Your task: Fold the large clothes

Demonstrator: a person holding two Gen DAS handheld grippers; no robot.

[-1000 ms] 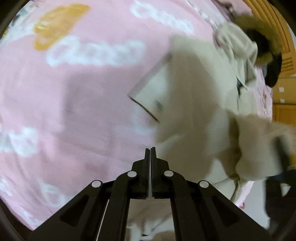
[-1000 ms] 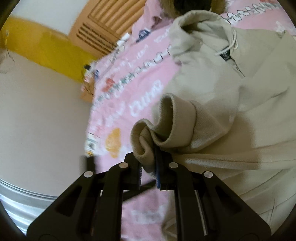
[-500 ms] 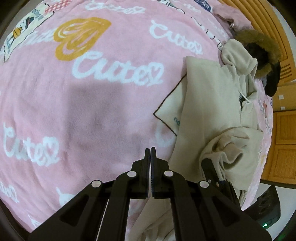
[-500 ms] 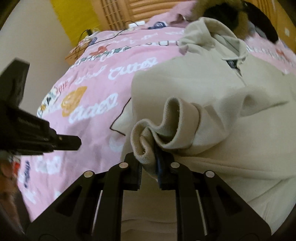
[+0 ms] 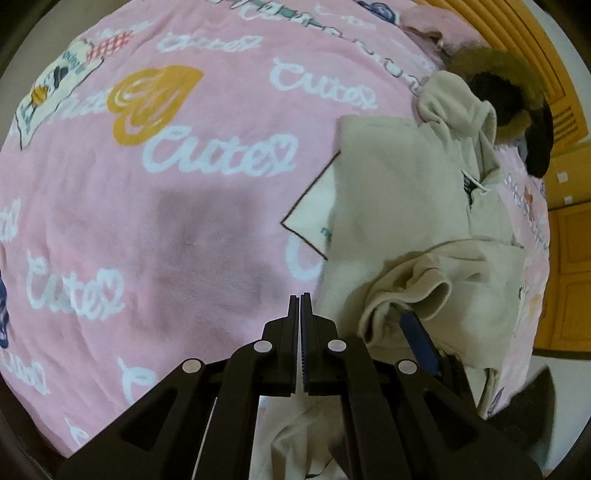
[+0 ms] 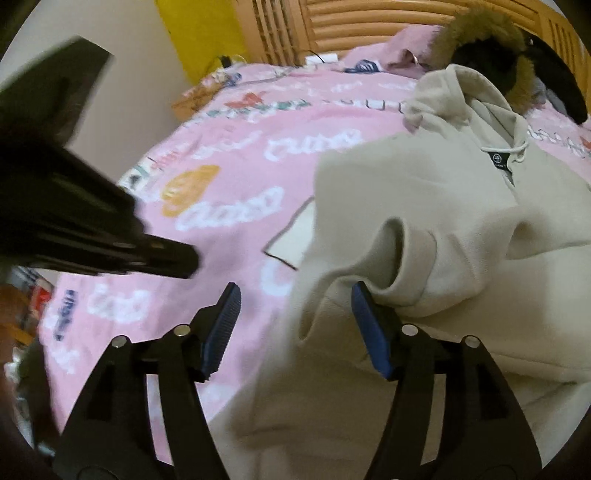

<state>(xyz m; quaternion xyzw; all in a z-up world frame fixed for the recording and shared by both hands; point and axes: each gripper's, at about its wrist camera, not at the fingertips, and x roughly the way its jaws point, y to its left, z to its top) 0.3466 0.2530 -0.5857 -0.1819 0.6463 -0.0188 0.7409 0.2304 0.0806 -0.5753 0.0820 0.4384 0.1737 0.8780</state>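
Pink fleece blanket (image 5: 155, 229) printed with "Cute" covered our bed, a slatted wooden headboard (image 6: 332, 26) behind. The beige hoodie (image 6: 461, 229) lay spread on it. Our left gripper (image 5: 300, 306) was clenched empty; our right gripper (image 6: 291, 314) gaped beside the cuff (image 6: 410, 266).

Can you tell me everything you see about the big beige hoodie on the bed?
The beige hoodie is soft, thick fleece. It lies on the pink blanket, hood toward the headboard, with a white drawstring and a dark neck label. One sleeve is folded across the body, its ribbed cuff bunched up. The right tool is open, one blue pad against the cuff. The left tool is shut beside the hoodie's edge.
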